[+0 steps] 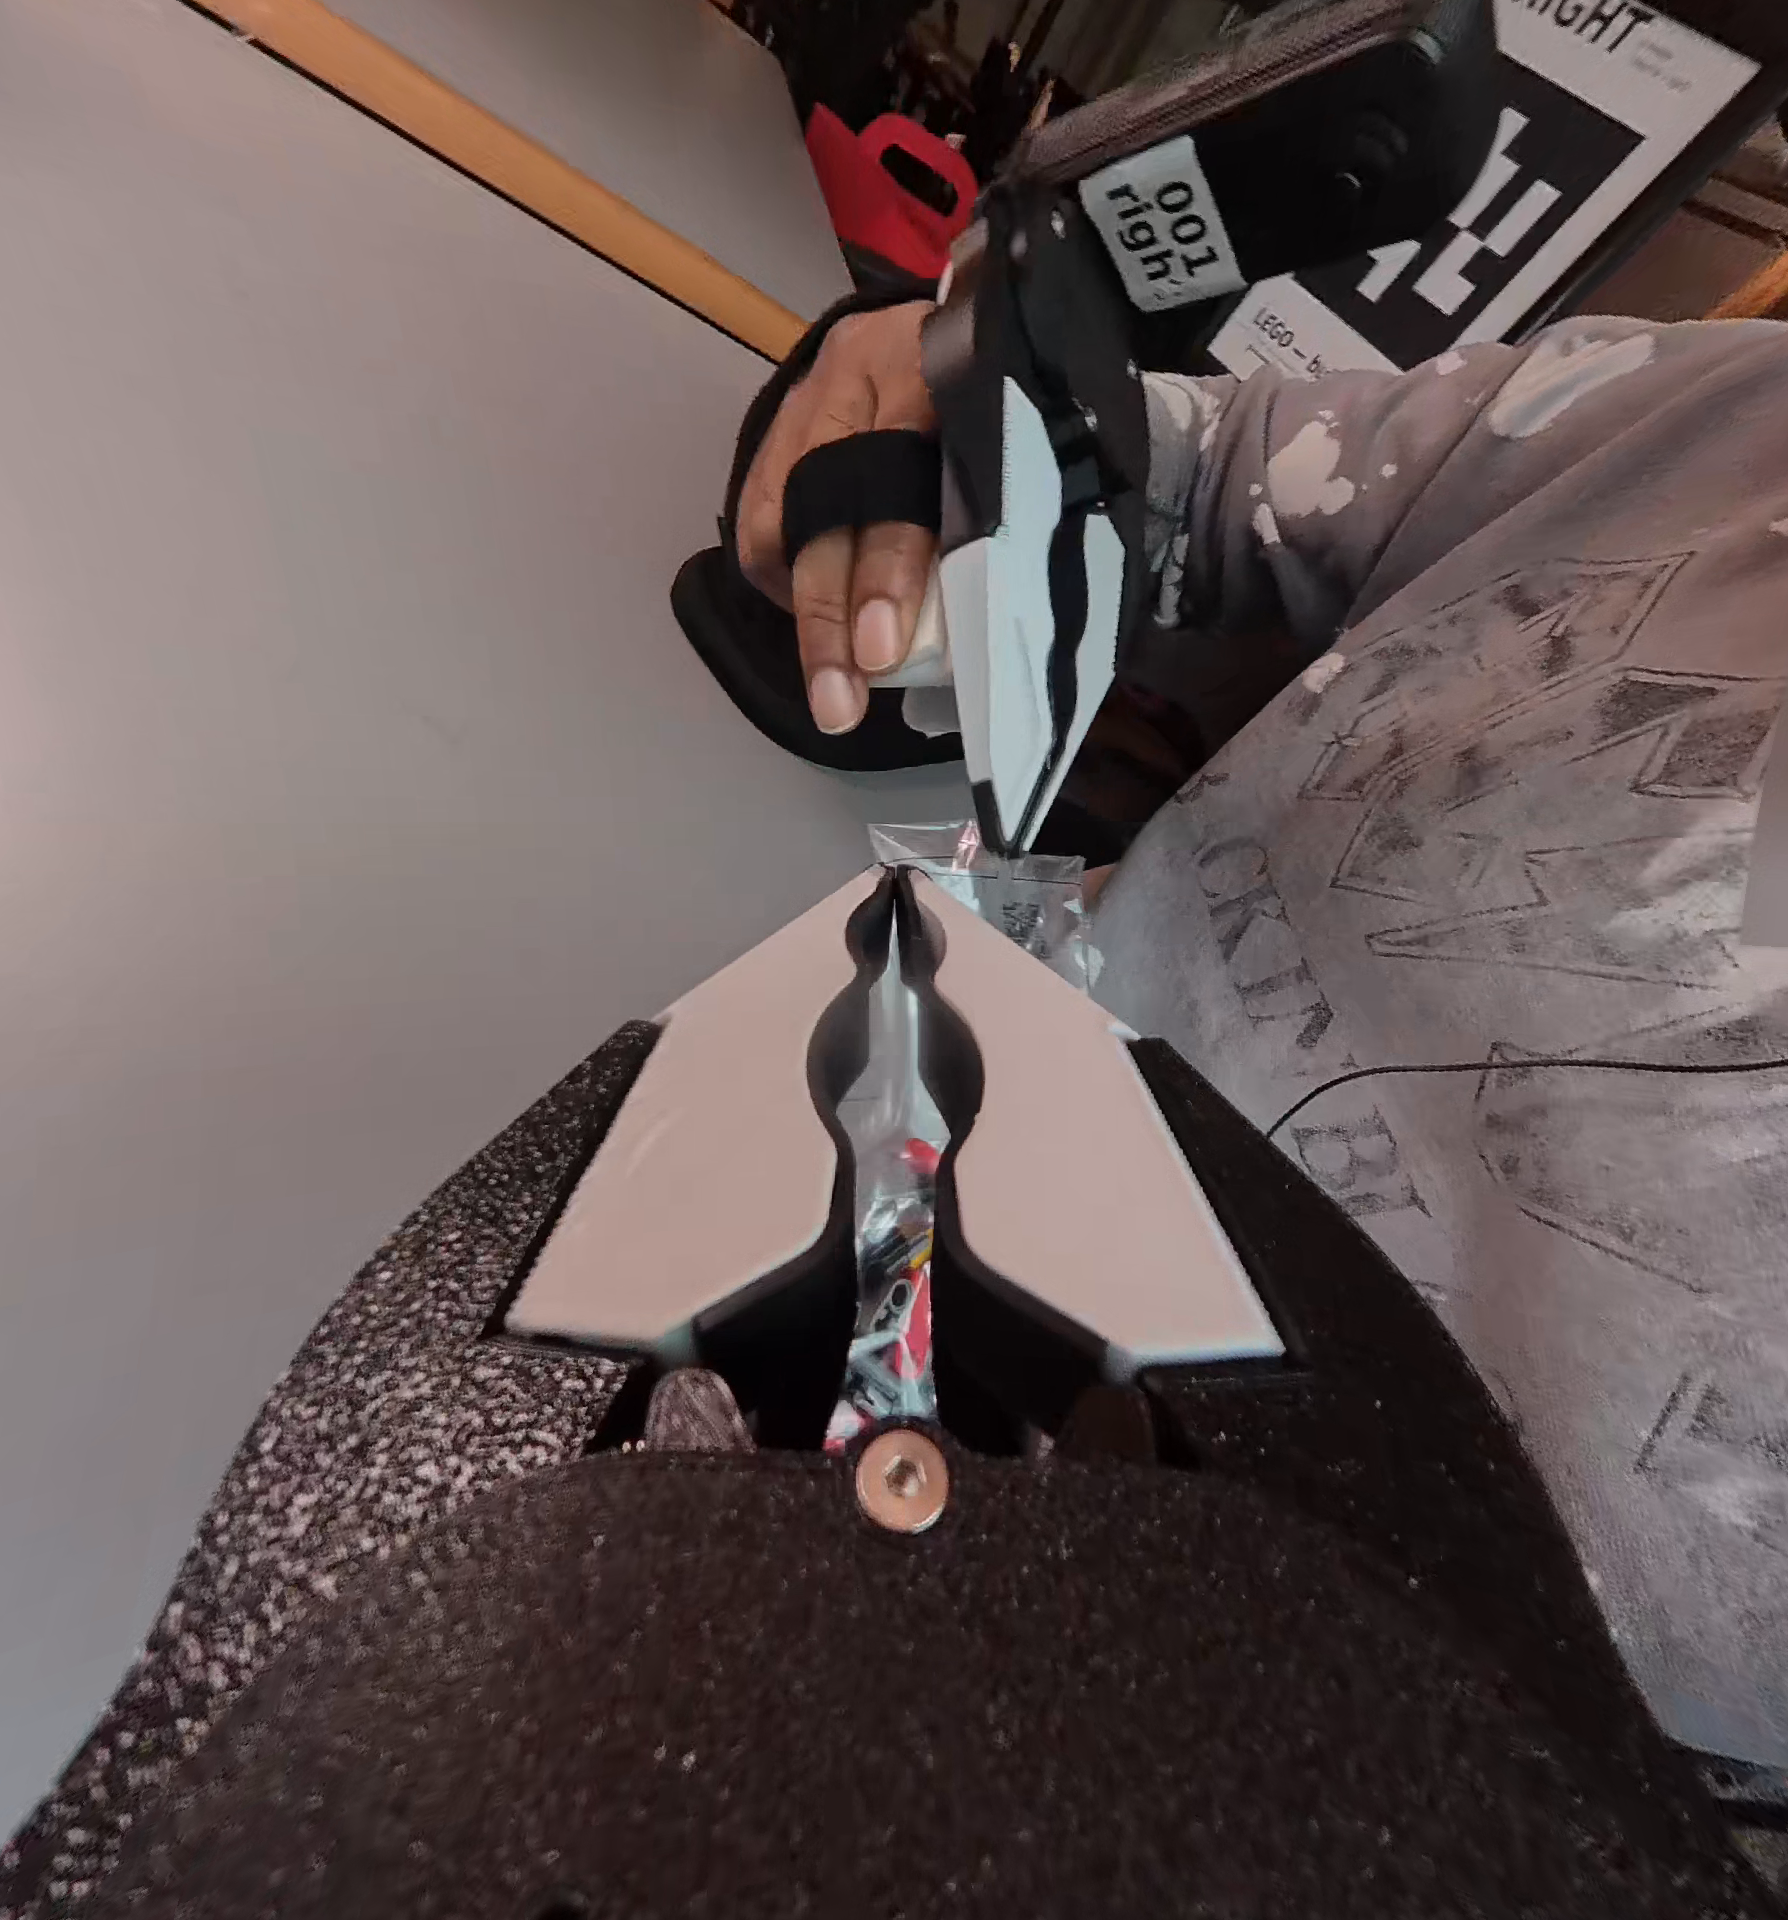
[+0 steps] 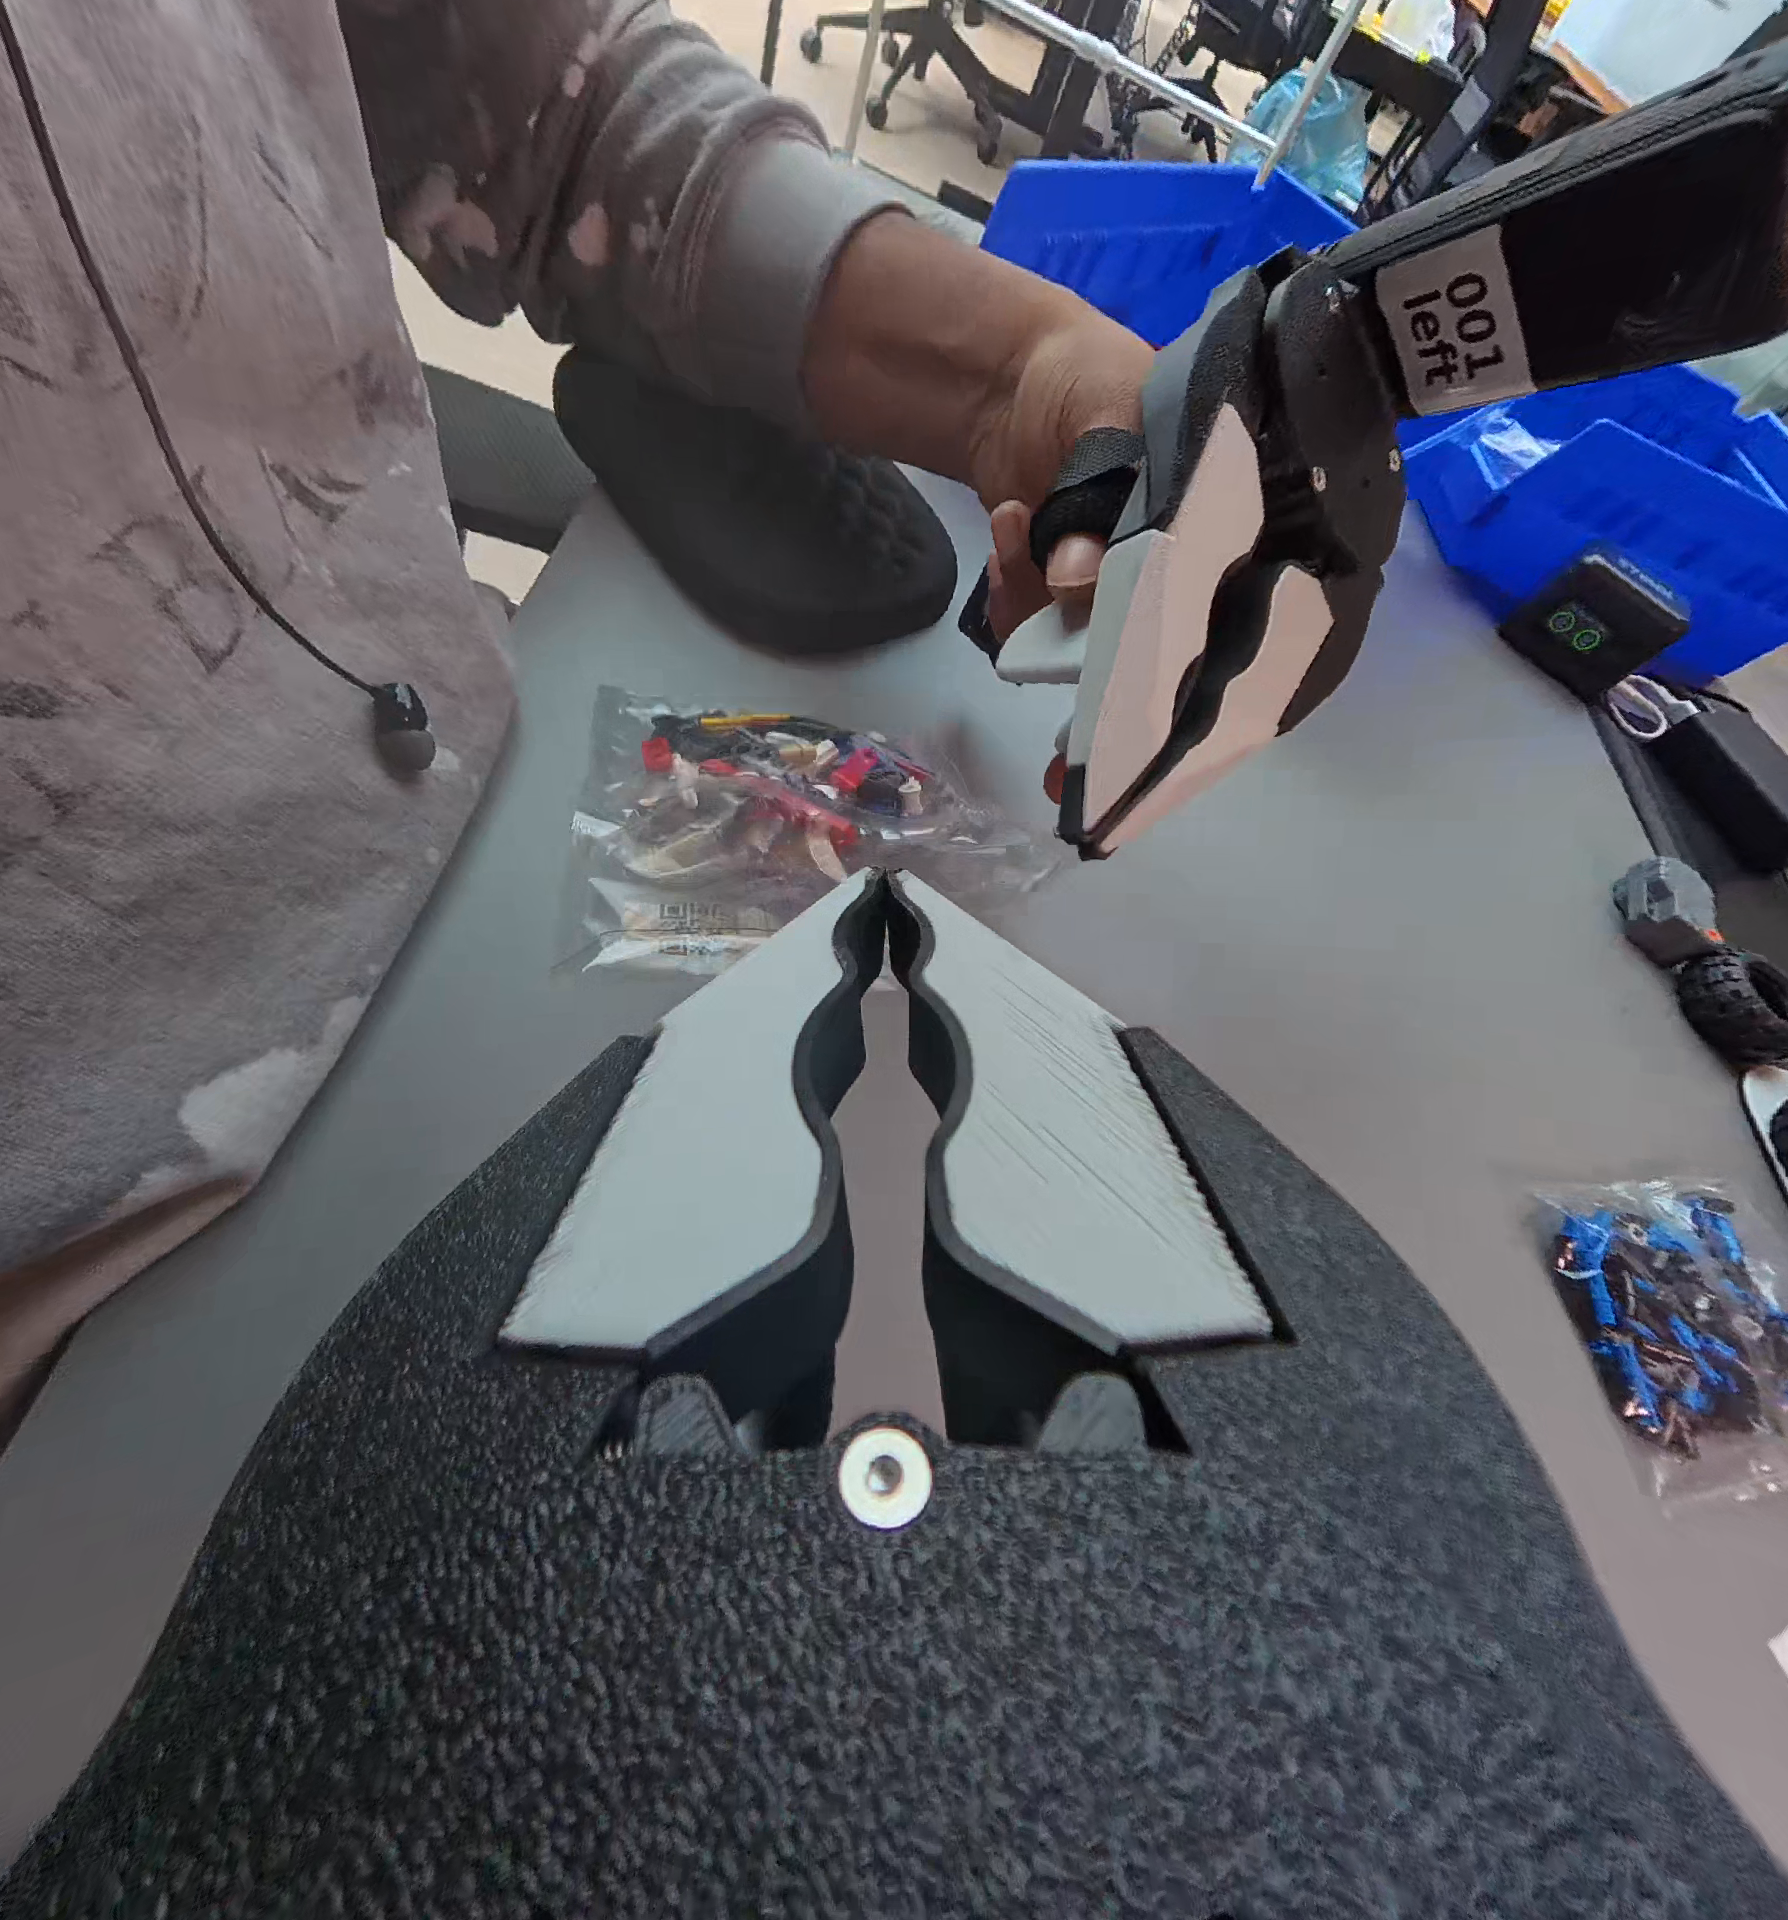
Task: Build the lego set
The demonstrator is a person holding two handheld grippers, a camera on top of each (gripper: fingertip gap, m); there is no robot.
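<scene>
A clear plastic bag (image 2: 755,821) of red, tan and dark lego pieces lies low over the grey table (image 2: 1285,987), in front of the person's chest. My right gripper (image 2: 885,878) is shut with its tips on the bag's near edge. My left gripper (image 2: 1082,847) is shut on the bag's right corner. In the left wrist view the bag (image 1: 1035,914) shows past and between the fingers of my left gripper (image 1: 892,878). There the right gripper (image 1: 1009,836) pinches the bag's edge just beyond.
A second bag of blue pieces (image 2: 1679,1340) lies at the right, with black tyres (image 2: 1742,1008) and a grey part behind it. Blue bins (image 2: 1617,499) and a black device (image 2: 1596,623) stand at the back right. A black wrist rest (image 2: 755,520) lies behind the bag. The gap from one gripper's tips to the other's is roughly 4 cm.
</scene>
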